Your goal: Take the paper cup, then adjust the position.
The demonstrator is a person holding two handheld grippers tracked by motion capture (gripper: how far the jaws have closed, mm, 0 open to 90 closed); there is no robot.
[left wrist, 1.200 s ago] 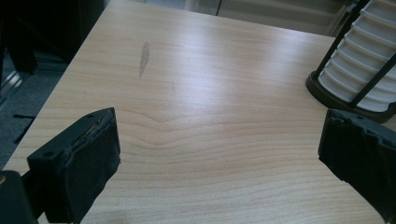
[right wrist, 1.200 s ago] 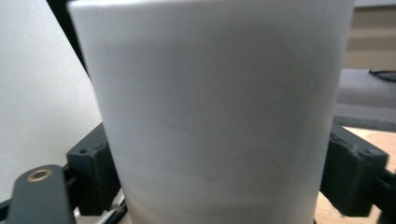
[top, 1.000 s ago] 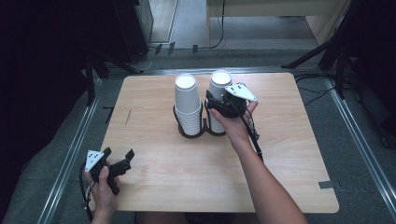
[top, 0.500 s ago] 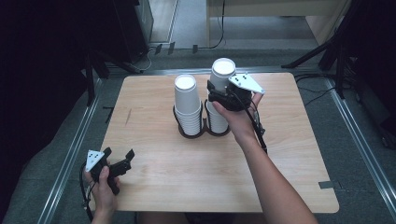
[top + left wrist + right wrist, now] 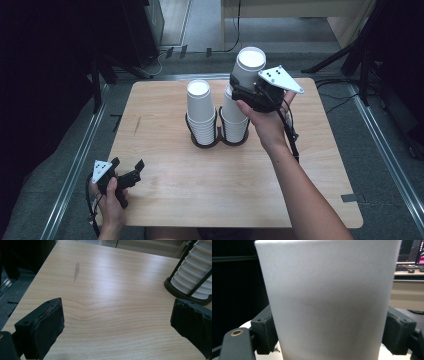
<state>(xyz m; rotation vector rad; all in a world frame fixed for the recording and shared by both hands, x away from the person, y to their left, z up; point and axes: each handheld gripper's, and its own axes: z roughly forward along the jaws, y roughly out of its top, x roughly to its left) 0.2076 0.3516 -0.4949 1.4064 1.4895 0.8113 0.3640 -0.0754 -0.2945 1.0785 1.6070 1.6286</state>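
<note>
Right gripper view: the cup [image 5: 332, 300] is blocking most of what's behind it, and its top and bottom are getting cut off by the pic's edges. Left gripper view: the cup stack [image 5: 195, 272] and its holder [image 5: 175, 288] are running off the right edge. High view: the right gripper [image 5: 245, 90] is hiding part of the right stack [image 5: 234, 117].

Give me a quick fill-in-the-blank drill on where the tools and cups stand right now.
1. The right tool is shut on a white paper ____.
2. The left tool hovers with jaws ____.
3. Two stacks of white paper cups stand in a black wire ____.
4. Everything rests on a light ____ table.

Missing words: cup; open; holder; wooden
</note>
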